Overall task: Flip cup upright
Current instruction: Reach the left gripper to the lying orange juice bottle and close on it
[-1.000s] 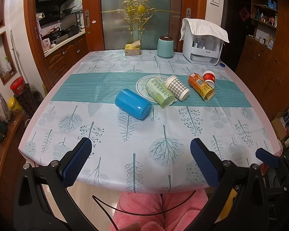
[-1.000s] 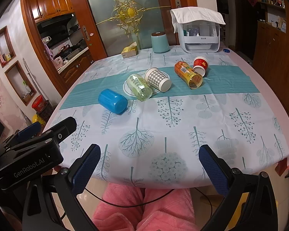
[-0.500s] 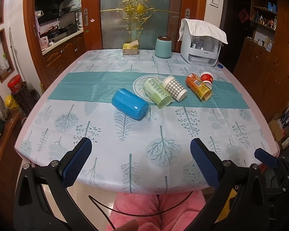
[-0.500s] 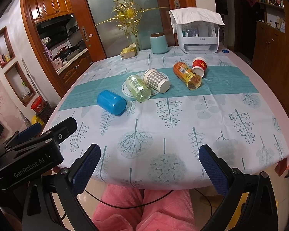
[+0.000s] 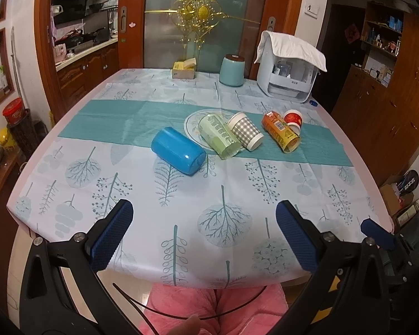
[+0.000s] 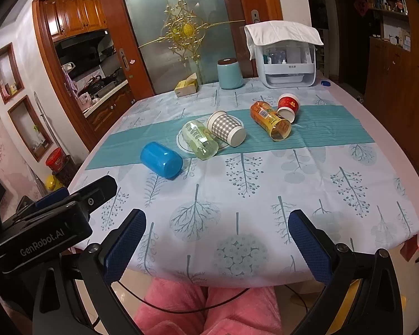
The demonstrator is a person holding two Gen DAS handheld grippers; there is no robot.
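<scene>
Both hand-held grippers, the left hand-held gripper (image 5: 204, 233) and the right hand-held gripper (image 6: 216, 244), are held spread wide and empty over the near edge of the surface (image 5: 223, 220), which is covered by a tree-print cloth. Five cups are seen lying on their sides across a teal band farther in: a blue cup (image 5: 178, 150) nearest and leftmost, then a green cup (image 5: 219, 135), a checked cup (image 5: 245, 134), an orange cup (image 5: 280, 131) and a red cup (image 5: 292, 118) at the far right
</scene>
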